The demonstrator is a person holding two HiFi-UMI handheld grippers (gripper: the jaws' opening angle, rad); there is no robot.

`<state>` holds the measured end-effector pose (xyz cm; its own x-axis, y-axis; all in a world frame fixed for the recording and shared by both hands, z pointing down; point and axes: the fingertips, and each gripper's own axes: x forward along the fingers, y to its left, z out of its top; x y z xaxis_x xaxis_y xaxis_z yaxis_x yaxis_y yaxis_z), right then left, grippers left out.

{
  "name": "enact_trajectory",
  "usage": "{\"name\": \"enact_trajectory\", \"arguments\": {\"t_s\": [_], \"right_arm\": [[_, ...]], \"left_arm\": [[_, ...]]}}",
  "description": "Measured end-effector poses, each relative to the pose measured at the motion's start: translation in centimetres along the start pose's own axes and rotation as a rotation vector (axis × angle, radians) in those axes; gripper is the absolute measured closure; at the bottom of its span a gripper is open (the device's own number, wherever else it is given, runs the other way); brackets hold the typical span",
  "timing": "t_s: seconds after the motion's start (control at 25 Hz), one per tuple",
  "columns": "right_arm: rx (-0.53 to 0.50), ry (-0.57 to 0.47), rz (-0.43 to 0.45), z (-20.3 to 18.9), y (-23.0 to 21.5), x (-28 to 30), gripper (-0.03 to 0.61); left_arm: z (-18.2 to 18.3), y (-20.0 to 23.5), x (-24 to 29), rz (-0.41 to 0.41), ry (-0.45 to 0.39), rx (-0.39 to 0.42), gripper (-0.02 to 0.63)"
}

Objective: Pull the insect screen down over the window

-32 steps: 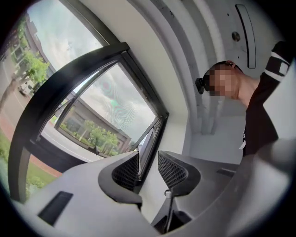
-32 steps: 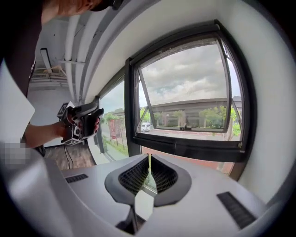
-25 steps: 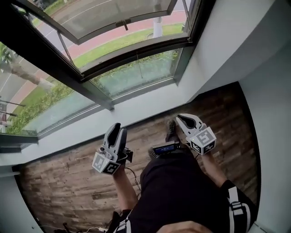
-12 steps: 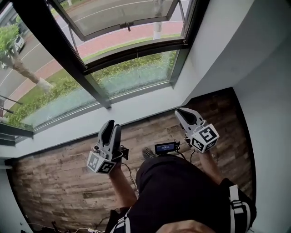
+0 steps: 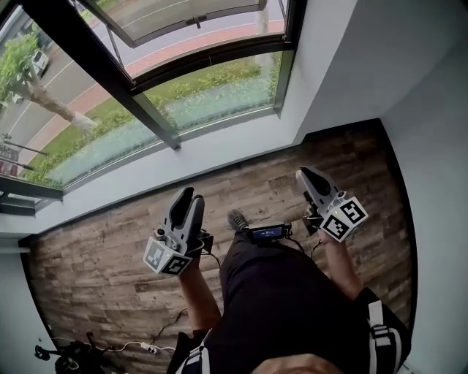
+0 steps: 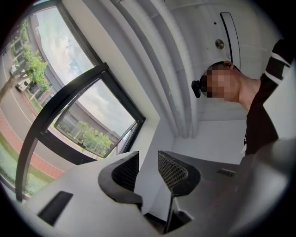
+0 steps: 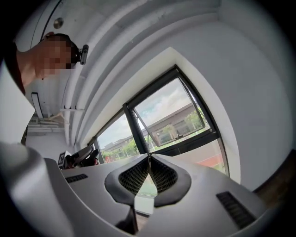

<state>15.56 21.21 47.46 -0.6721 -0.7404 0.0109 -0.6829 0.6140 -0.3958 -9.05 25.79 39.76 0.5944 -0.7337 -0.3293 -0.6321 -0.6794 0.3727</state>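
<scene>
The black-framed window runs along the top of the head view, with an open sash tilted outward at its top. I cannot pick out the insect screen or its pull bar in any view. My left gripper is held low over the wooden floor, below the white sill, open with nothing between its jaws. My right gripper is at the right, near the wall corner, with its tips touching and nothing held. The window shows ahead of it. Both are well apart from the window.
A white wall closes the right side. A small device with a screen hangs at the person's waist, above a shoe. Cables and a dark object lie on the floor at the bottom left.
The view has tipped down and back: less window, more floor. The right gripper has drifted a little to the right; the left one keeps its place. Neither jaw setting has changed.
</scene>
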Motion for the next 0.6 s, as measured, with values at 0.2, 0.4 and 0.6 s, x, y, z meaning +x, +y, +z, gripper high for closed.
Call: {"name": "enact_trajectory", "arguments": {"t_s": [0.2, 0.4, 0.6], "right_arm": [[0.093, -0.031, 0.039, -1.8, 0.4, -4.2, 0.557], [0.14, -0.091, 0.107, -0.6, 2.8, -6.4, 0.557], [0.15, -0.151, 0.122, 1.8, 2.4, -9.1, 0.555]], "left_arm": [[-1.7, -4.5, -3.7, 0.063, 0.02, 0.019, 0.476], [-1.4, -7.4, -4.9, 0.091, 0.021, 0.03, 0.486], [-1.6, -10.7, -3.6, 0.071, 0.051, 0.057, 0.486]]}}
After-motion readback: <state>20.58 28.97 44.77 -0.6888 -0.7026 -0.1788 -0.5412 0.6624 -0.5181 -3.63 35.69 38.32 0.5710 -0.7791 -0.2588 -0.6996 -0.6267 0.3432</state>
